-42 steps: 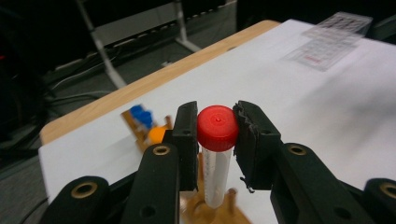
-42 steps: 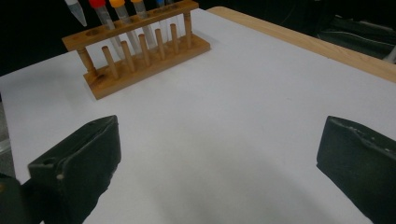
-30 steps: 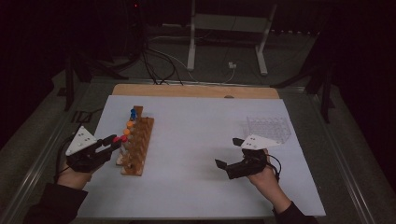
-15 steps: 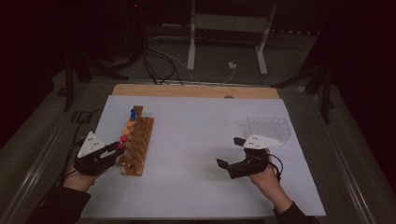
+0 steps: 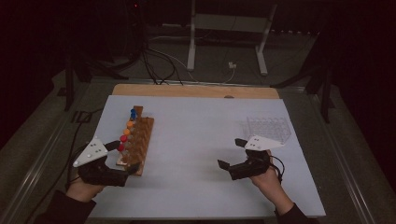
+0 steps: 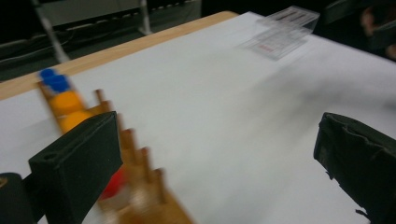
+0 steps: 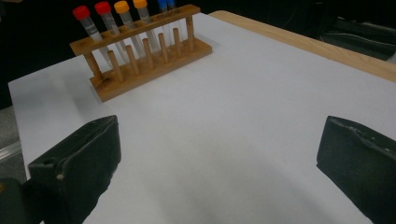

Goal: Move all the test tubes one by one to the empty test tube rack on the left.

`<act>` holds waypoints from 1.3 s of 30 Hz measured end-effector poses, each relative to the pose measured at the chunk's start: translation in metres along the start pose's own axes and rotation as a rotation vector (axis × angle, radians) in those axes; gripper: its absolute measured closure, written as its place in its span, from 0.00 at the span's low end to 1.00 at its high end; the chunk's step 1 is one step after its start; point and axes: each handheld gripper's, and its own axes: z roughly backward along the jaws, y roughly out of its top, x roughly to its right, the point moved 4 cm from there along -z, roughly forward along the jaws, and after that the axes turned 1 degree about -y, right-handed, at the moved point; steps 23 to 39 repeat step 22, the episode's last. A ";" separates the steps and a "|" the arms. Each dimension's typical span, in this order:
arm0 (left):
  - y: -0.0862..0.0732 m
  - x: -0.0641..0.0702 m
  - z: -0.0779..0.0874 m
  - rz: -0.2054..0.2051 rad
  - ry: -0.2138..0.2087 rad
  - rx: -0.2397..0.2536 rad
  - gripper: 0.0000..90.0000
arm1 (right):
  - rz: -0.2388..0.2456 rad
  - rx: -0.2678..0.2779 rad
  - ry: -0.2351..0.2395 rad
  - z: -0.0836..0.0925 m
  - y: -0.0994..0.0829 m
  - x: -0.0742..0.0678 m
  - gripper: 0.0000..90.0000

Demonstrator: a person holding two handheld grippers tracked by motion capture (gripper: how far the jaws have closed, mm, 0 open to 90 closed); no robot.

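Wooden rack [image 5: 139, 140] of capped tubes [image 5: 127, 132] at table's [image 5: 196, 182] left, clear rack [image 5: 267, 128] far right, both claws nearer.

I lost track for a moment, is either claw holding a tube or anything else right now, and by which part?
Nothing is held. The left claw has just been opening and stands wide by the wooden rack, with nothing between its jaws. The right claw is open over the bare sheet.

Wooden rack [image 6: 135, 182] and capped tubes [image 6: 65, 100] motion-blurred.
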 end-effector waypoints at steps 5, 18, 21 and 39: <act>-0.008 0.019 -0.021 -0.024 -0.067 -0.035 0.02 | -0.005 -0.005 -0.007 0.000 -0.003 0.001 0.00; -0.046 0.047 -0.072 -0.044 -0.162 -0.125 0.02 | 0.003 -0.002 -0.015 -0.002 -0.006 0.002 0.00; -0.049 0.047 -0.074 -0.048 -0.160 -0.131 0.02 | 0.001 -0.005 -0.013 -0.002 -0.007 0.002 0.00; -0.049 0.047 -0.074 -0.049 -0.161 -0.130 0.02 | 0.000 -0.005 -0.012 -0.003 -0.007 0.002 0.00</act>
